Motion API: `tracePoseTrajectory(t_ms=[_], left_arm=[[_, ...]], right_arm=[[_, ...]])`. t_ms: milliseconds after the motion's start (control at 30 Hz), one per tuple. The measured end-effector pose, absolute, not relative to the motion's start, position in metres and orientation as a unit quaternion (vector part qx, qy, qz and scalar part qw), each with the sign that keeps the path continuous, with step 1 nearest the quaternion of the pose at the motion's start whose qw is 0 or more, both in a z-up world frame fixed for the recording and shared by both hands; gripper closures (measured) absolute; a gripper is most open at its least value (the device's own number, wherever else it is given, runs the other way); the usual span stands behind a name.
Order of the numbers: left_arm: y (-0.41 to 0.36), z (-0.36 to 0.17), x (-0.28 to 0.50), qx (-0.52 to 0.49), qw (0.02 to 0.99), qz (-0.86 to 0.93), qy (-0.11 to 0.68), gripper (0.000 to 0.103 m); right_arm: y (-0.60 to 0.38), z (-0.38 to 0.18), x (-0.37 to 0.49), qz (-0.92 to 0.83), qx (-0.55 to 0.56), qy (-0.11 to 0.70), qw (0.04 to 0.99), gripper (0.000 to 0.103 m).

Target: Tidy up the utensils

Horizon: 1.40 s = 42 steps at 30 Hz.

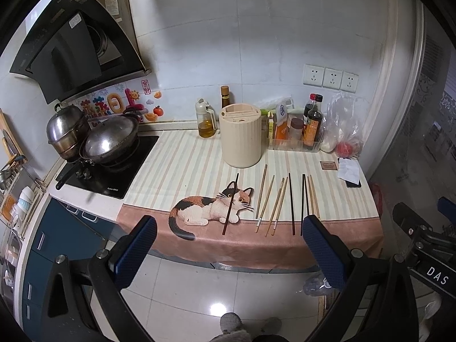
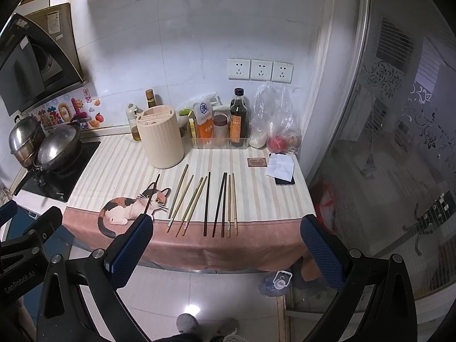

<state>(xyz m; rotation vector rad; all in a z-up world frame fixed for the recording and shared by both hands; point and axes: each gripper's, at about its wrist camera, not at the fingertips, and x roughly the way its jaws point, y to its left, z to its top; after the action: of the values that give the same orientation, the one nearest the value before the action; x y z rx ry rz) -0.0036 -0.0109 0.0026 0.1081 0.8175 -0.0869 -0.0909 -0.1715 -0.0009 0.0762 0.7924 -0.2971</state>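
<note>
Several chopsticks (image 1: pixel 278 202) lie side by side on the striped cat-print cloth (image 1: pixel 185 168), some dark, some light wood; they also show in the right wrist view (image 2: pixel 208 203). One dark chopstick (image 1: pixel 230 203) lies apart across the cat picture. A beige ribbed utensil holder (image 1: pixel 241 136) with a slotted top stands upright behind them, also in the right wrist view (image 2: pixel 161 138). My left gripper (image 1: pixel 228 228) is open and empty, held in front of the counter edge. My right gripper (image 2: pixel 226 226) is open and empty, also short of the counter.
A stove with a wok (image 1: pixel 111 139) and a steel pot (image 1: pixel 67 129) is at the left. Oil and sauce bottles (image 1: pixel 312 122), a plastic bag (image 1: pixel 344 131), a phone (image 2: pixel 284 180) and paper sit at the back and right. A glass door (image 2: pixel 399 142) is at the right.
</note>
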Motion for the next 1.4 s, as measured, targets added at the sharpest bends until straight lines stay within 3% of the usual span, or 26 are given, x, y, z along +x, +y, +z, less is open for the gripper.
tracePoseTrajectory(t_ms=[1400], left_arm=[[-0.001, 0.013, -0.001, 0.040, 0.916, -0.040, 0.397, 0.000]], right_arm=[[-0.158, 0.012, -0.089, -0.133, 0.018, 0.376, 0.917, 0.000]])
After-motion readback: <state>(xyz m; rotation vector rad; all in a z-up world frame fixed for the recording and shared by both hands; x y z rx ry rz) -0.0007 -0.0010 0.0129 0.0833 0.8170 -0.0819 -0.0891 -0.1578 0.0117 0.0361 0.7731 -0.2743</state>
